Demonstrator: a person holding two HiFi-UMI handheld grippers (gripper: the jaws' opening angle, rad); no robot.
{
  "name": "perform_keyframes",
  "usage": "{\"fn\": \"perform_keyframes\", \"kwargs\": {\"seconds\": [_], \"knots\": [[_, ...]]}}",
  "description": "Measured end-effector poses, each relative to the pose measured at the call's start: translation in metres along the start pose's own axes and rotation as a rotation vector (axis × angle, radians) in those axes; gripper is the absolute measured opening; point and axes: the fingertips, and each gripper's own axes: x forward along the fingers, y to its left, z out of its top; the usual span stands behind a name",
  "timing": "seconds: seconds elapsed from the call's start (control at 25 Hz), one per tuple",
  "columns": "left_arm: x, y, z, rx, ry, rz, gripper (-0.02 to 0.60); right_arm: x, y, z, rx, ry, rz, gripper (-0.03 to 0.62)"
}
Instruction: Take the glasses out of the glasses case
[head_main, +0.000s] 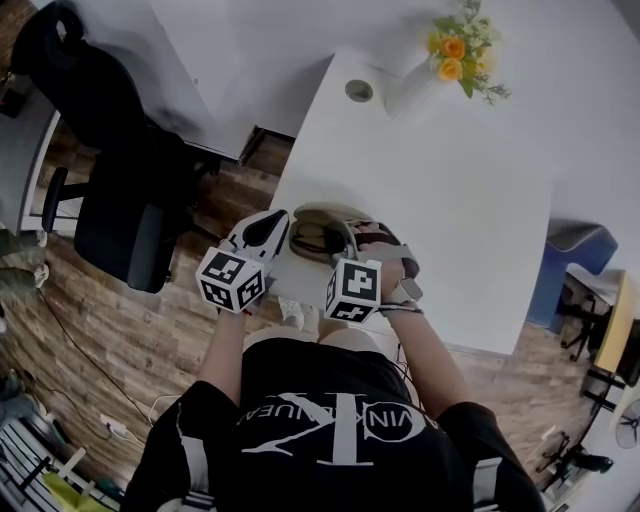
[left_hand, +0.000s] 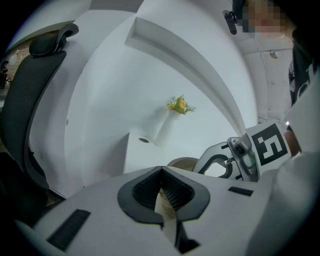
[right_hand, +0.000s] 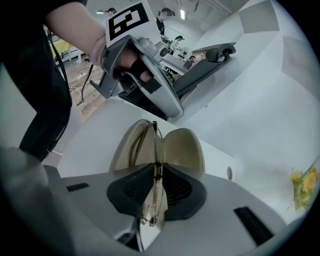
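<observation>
Here the right gripper (right_hand: 156, 187) is closed on the thin frame of the glasses (right_hand: 155, 150), which stand edge-on between its jaws with their length running away into the open glasses case (right_hand: 185, 147) at the bench's (head_main: 440, 200) near left corner, whose rim the left gripper (left_hand: 162, 192) pinches shut.

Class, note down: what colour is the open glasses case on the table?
The glasses case is beige, seen best in the right gripper view.
</observation>
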Motion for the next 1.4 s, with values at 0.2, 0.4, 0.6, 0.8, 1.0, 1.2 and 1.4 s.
{"fn": "perform_keyframes", "kwargs": {"seconds": [0.2,0.4,0.6,0.8,1.0,1.2,1.4], "knots": [[-0.003,0.003,-0.001,-0.001,0.0,0.01,0.014,-0.007,-0.005,0.0,0.095,-0.052,0.0,0.059],[-0.008,0.006,0.0,0.001,-0.004,0.023,0.014,-0.021,-0.013,-0.001,0.156,-0.098,-0.029,0.055],[-0.012,0.007,0.002,0.006,-0.009,0.027,0.014,-0.026,-0.017,-0.006,0.215,-0.118,-0.047,0.054],[-0.016,0.006,0.004,0.012,-0.011,0.028,0.014,-0.035,-0.026,-0.007,0.258,-0.141,-0.089,0.054],[-0.021,0.007,0.003,0.018,-0.009,0.022,0.014,-0.042,-0.034,-0.009,0.28,-0.145,-0.153,0.054],[-0.025,0.007,0.002,0.024,-0.005,0.015,0.014,-0.048,-0.042,-0.011,0.304,-0.145,-0.208,0.054],[-0.028,0.007,0.003,0.029,-0.006,0.007,0.014,-0.058,-0.048,-0.008,0.337,-0.174,-0.245,0.054]]}}
